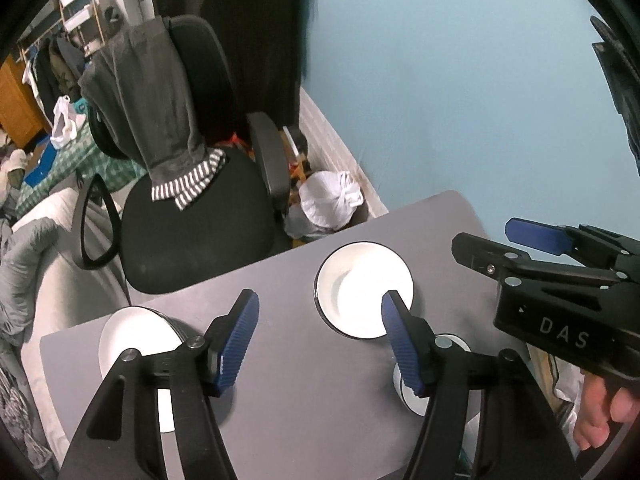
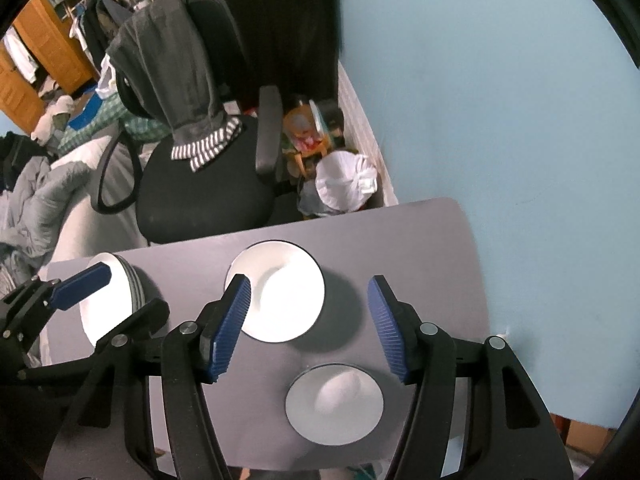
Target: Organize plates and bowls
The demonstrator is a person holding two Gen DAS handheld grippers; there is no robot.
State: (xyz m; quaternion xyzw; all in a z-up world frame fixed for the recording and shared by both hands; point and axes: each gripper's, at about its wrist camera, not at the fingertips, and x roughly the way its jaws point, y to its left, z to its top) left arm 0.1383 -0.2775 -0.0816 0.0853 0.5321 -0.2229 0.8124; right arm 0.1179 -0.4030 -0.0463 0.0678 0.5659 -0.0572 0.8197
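Pale blue wall (image 2: 500, 100) backs a grey table (image 2: 420, 240) that stands beside a black office chair (image 2: 208, 196) with a grey garment (image 2: 172, 72) draped over its backrest. Three white dishes sit on the table: a stack of plates (image 2: 100, 312) at the left edge, a wide bowl (image 2: 280, 292) in the middle, and a smaller bowl (image 2: 336, 408) nearer the camera. Only the right wrist view shows the smaller bowl whole; in the left wrist view it (image 1: 408, 392) is mostly hidden behind a finger. That left view alone shows the person's bare hand (image 1: 600, 412) gripping the handle of the right gripper (image 1: 492, 244), which reaches in from the right edge above the table's corner. The left gripper (image 1: 320, 340) hovers over the table with its fingers spread wide and nothing between them; the stack of plates (image 1: 132, 344) lies just left of it and the wide bowl (image 1: 360, 288) ahead, overlapped by its right finger. The right gripper (image 2: 308, 328) is likewise wide apart and holds nothing, with the wide bowl ahead between its fingers and the smaller bowl below them.
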